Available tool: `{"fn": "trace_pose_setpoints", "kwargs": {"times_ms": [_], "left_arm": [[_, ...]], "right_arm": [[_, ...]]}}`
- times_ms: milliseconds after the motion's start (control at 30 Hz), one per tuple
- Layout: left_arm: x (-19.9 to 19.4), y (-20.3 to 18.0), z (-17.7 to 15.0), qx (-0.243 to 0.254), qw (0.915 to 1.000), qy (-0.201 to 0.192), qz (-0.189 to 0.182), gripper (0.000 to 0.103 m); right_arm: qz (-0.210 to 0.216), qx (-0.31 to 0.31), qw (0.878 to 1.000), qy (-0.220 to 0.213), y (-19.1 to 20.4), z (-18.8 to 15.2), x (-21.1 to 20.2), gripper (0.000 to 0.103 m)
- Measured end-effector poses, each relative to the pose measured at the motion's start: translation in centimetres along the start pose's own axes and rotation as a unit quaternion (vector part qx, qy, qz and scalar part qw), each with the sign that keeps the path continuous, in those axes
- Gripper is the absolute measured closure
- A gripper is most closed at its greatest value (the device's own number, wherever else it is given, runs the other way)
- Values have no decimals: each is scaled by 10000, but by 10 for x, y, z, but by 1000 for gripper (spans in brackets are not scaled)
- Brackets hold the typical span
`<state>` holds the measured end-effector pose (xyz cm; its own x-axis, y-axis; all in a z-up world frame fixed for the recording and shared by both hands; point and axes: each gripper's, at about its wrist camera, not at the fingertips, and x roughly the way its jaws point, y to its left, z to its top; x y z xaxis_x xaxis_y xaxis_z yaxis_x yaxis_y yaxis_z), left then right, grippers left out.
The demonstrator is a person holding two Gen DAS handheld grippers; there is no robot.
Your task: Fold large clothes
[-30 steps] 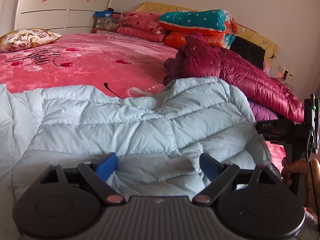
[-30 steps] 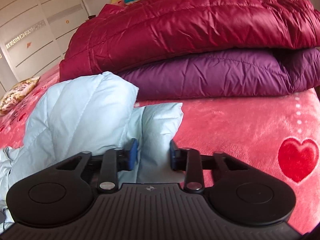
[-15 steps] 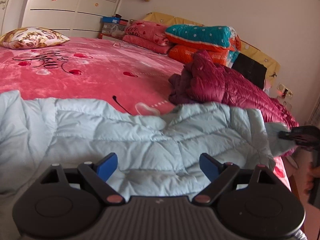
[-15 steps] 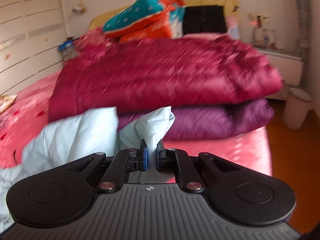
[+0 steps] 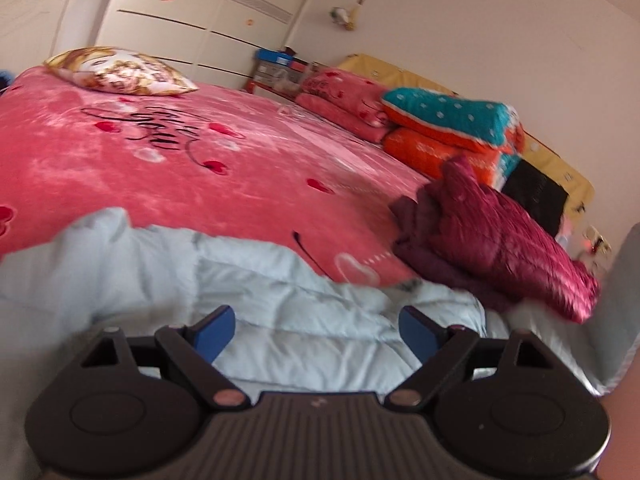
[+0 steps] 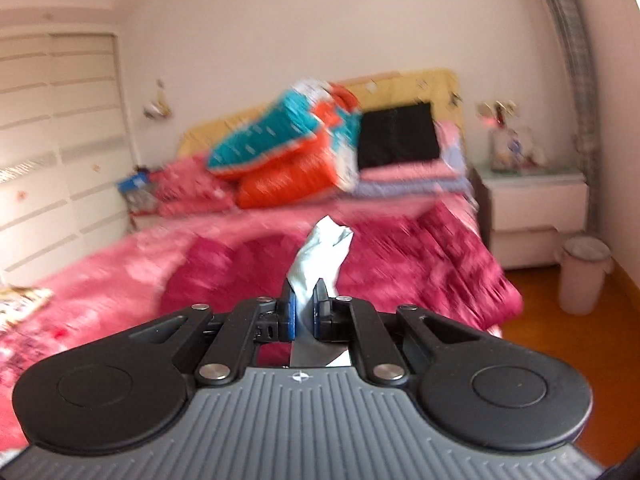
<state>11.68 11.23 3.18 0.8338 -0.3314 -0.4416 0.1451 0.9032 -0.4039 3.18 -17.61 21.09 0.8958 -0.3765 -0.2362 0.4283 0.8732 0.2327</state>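
You worked over a pink bed (image 5: 168,168) with a white wardrobe (image 5: 192,20) at its far side and a maroon coat (image 5: 500,240) folded at the right. The pale blue jacket (image 5: 280,304) lay rumpled, quilted and puffy on the near edge, under your left claw (image 5: 316,326), whose fingers stood wide apart. Your right claw (image 6: 305,314) was clamped on a twisted corner of the jacket, lifted above the bed.

Pink bed (image 5: 240,168) — pale-blue jacket (image 5: 304,320), maroon coat (image 5: 500,236), pillow (image 5: 120,72).
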Motion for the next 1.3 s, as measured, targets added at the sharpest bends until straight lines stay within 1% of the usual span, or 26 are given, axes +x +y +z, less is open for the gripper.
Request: {"fn": "trace_pose_setpoints", "kwargs": {"times_ms": [100, 167, 267, 333, 400, 500, 567, 667, 733, 800, 833, 867, 900, 933, 967, 1000, 1033, 1067, 1100, 1133, 1200, 1267, 1300], "left_arm": [[-3, 11, 5, -197, 9998, -60, 46, 14], [-3, 17, 7, -307, 9995, -77, 65, 14], [-5, 24, 11, -440, 9989, -112, 77, 14], [-6, 28, 14, -507, 9985, -165, 97, 14], [-9, 34, 17, -629, 9977, -223, 114, 14], [-11, 47, 21, -885, 9956, -283, 126, 14], [-14, 53, 21, -1057, 9937, -340, 111, 14], [-17, 62, 25, -1232, 9913, -439, 147, 14], [-16, 69, 27, -1341, 9899, -444, 147, 14], [-15, 74, 28, -1461, 9884, -410, 87, 14], [-15, 75, 29, -1502, 9878, -395, 45, 14], [-14, 76, 30, -1514, 9877, -384, 20, 14], [-14, 75, 30, -1507, 9879, -372, 13, 14], [-13, 74, 30, -1502, 9880, -351, -5, 14], [-12, 73, 30, -1500, 9881, -324, -53, 14], [-11, 72, 30, -1492, 9883, -283, -119, 14], [-10, 70, 29, -1470, 9887, -244, -171, 14], [-9, 68, 29, -1427, 9893, -212, -224, 14], [-8, 65, 29, -1368, 9901, -184, -270, 14], [-7, 62, 28, -1306, 9909, -159, -301, 14], [-5, 54, 27, -1186, 9923, -105, -350, 14], [-2, 46, 25, -1055, 9936, -60, -405, 14], [-1, 41, 24, -969, 9943, -47, -437, 14]], "right_arm": [[469, -62, 9987, -179, 23, 13, -18, 95], [886, -64, 9958, -205, 43, 20, -25, 95], [1551, -66, 9877, -193, 75, 25, -32, 95], [2027, -9, 9792, -124, 96, 23, -40, 95], [2510, 67, 9680, 10, 116, 17, -42, 95], [3226, 213, 9456, 370, 145, 1, -39, 95], [3584, 379, 9306, 636, 159, -13, -34, 95], [3985, 763, 9075, 1085, 175, -38, -22, 95], [4075, 907, 8985, 1356, 184, -59, -16, 95], [4063, 861, 8976, 1477, 189, -74, -17, 94], [4012, 854, 8991, 1531, 188, -80, -15, 92], [3949, 875, 9008, 1582, 184, -86, -13, 87], [3837, 868, 9050, 1620, 187, -83, -15, 85], [3684, 777, 9123, 1611, 182, -87, -17, 78], [3489, 645, 9213, 1594, 176, -92, -18, 61], [3307, 534, 9288, 1582, 169, -96, -19, 48], [3103, 387, 9370, 1558, 168, -97, -25, 24], [2938, 282, 9433, 1519, 160, -101, -28, 11], [2770, 189, 9492, 1480, 153, -102, -38, 5], [2600, 96, 9545, 1454, 150, -108, -43, 1], [2210, -63, 9637, 1495, 142, -120, -46, 1], [1860, -234, 9708, 1498, 129, -129, -58, 0], [1661, -405, 9740, 1488, 125, -132, -49, 0]]}}
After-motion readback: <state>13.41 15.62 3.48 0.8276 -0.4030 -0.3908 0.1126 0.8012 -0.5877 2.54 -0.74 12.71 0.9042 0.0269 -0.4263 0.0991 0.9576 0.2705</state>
